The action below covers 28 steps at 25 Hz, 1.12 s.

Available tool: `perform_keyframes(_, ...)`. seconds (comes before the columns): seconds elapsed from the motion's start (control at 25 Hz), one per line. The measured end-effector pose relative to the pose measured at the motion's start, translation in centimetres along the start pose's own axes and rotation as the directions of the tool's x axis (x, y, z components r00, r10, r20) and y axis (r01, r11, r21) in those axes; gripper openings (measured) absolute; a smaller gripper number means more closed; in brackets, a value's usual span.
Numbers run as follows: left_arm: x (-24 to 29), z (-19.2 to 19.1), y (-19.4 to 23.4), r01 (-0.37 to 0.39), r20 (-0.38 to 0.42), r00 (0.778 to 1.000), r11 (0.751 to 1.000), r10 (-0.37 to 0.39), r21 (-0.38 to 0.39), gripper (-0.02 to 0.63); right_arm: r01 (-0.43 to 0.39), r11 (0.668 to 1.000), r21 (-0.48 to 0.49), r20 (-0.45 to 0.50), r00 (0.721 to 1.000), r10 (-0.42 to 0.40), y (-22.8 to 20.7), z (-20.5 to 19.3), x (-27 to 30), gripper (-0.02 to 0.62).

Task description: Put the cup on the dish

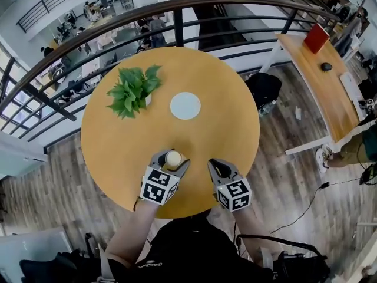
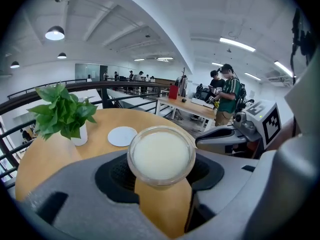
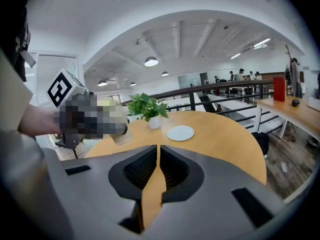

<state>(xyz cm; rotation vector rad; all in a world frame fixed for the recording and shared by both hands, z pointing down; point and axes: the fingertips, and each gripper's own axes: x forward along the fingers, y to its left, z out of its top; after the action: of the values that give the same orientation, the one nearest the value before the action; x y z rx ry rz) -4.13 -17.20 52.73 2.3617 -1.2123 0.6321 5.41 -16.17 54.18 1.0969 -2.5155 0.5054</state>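
Observation:
A clear cup (image 1: 173, 158) filled with a pale creamy liquid sits between the jaws of my left gripper (image 1: 172, 161) near the front edge of the round wooden table (image 1: 235, 111). In the left gripper view the cup (image 2: 161, 156) fills the gap and both pads press its sides. The white dish (image 1: 185, 106) lies bare at the table's middle, well beyond the cup; it also shows as the dish (image 2: 122, 136) and the dish (image 3: 180, 132). My right gripper (image 1: 216, 166) hovers just right of the left one, shut with nothing in it, its jaws meeting in the right gripper (image 3: 157, 156) view.
A potted green plant (image 1: 134, 89) in a white pot stands left of the dish. A dark railing (image 1: 177, 25) curves behind the table. To the right is a long wooden desk (image 1: 321, 81) with a red object, and a black bag (image 1: 263, 89) lies on the floor. People (image 2: 230, 96) stand by that desk.

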Motion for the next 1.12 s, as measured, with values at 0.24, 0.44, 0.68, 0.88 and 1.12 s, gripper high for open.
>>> perform_keyframes(0.24, 3.3, -2.3, 1.3, 0.012, -0.033, 0.999, 1.000, -0.013, -0.019, 0.259, 0.012, 1.000, 0.021, -0.056, 0.998, -0.011, -1.2, -3.4, 2.8, 0.008)
perform_keyframes(0.44, 4.5, -3.5, 2.1, 0.015, -0.050, 0.999, 0.999, -0.016, -0.036, 0.259, 0.009, 1.000, 0.027, -0.079, 0.997, -0.007, -1.3, -4.4, 4.3, 0.008)
perform_keyframes(0.68, 5.7, -3.7, 3.4, -0.005, -0.060, 0.998, 0.999, 0.003, -0.040, 0.259, 0.006, 1.000, 0.030, -0.085, 0.996, -0.003, -1.8, -4.5, 5.1, 0.008)
perform_keyframes(0.88, 7.3, -2.7, 5.2, -0.025, -0.061, 0.998, 1.000, 0.024, -0.017, 0.259, 0.007, 0.999, 0.040, -0.088, 0.996, -0.004, -2.2, -4.7, 5.5, 0.008)
perform_keyframes(1.12, 9.8, -0.2, 8.3, -0.058, -0.043, 0.997, 0.998, 0.058, 0.010, 0.259, -0.001, 1.000, 0.010, -0.099, 0.995, 0.002, -2.4, -4.7, 6.2, 0.008)
